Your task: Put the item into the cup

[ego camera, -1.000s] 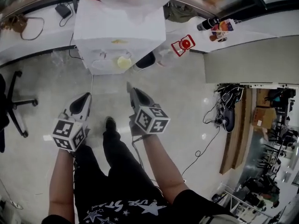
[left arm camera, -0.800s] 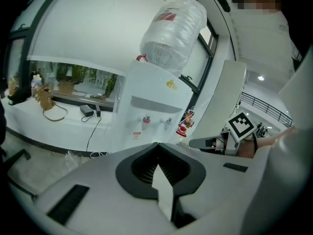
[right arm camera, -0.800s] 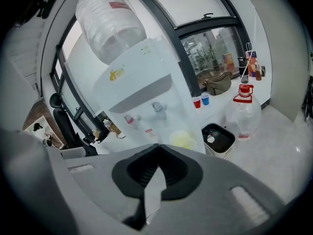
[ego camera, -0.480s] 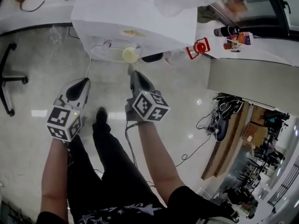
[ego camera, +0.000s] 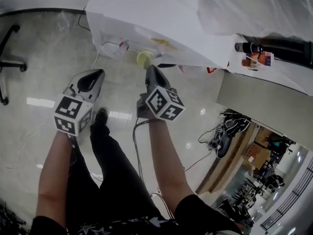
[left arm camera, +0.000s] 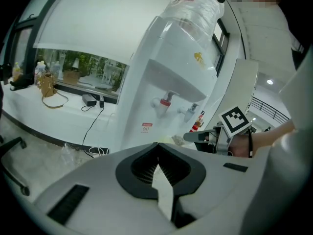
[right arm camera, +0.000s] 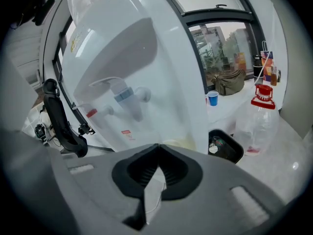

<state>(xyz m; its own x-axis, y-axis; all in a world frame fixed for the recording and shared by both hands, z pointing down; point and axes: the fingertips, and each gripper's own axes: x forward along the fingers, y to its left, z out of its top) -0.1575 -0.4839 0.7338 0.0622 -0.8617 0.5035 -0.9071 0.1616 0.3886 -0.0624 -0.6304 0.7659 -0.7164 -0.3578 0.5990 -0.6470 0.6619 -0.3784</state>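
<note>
Moved: right gripper (ego camera: 151,70) nearer cup (ego camera: 145,58) than a second ago | Cup: at water dispenser (ego camera: 146,18) front, just ahead of it | Jaws: together on right and on left gripper (ego camera: 98,73); item not identifiable | Handling: cup judged light, thin-walled, easily tipped; steady by side wall.

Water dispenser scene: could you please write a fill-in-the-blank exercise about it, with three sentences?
The water dispenser has one red tap and one ____ tap.
The cup at the dispenser is ____ in colour.
The tongs of the left gripper and the right gripper are both ____.
Missing words: blue; yellow; shut.
</note>
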